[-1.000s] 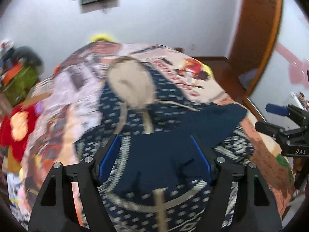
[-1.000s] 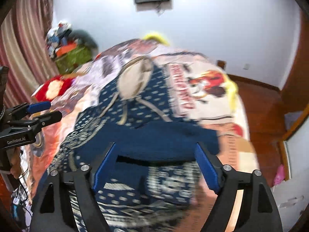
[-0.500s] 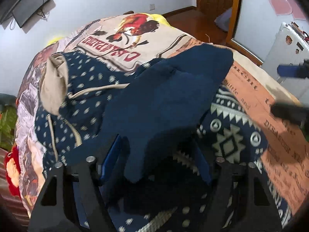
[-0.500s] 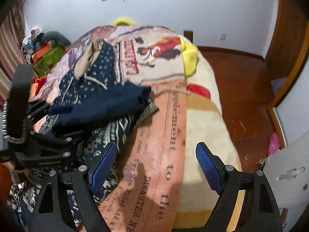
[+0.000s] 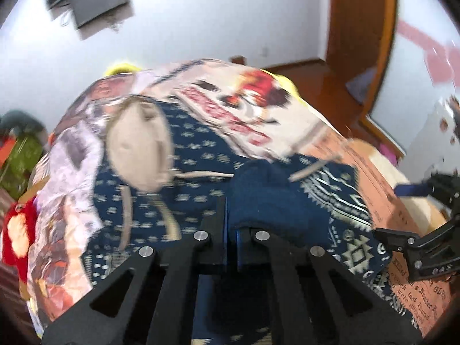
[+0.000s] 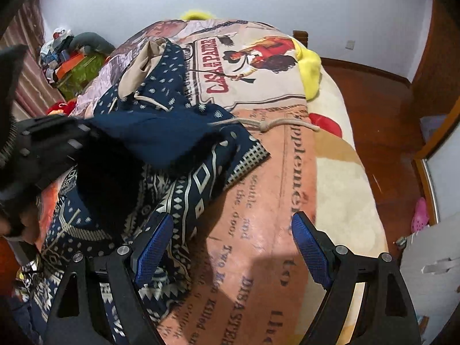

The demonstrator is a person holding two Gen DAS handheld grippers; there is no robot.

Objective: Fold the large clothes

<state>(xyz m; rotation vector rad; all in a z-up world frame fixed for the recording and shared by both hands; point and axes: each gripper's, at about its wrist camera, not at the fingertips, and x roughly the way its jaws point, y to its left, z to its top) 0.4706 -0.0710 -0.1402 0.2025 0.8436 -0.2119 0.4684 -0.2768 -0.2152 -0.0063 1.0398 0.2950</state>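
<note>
Left wrist view: left gripper (image 5: 230, 215) fingers clenched on hoodie (image 5: 267, 198) fold, bed (image 6: 339, 172).
Right gripper (image 6: 230, 247): released, empty.
Next: likely grasp patterned edge, fold over.

Left tongs (image 5: 230, 227) pressed together; right tongs (image 6: 233, 247) spread wide.

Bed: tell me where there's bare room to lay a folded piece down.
The free patch is the orange newsprint strip of the blanket, bordered by the navy patterned hoodie on one side and the cream blanket edge on the other; the open right gripper hangs over it. The rooster print beyond is also bare. The hoodie side is crowded.
</note>
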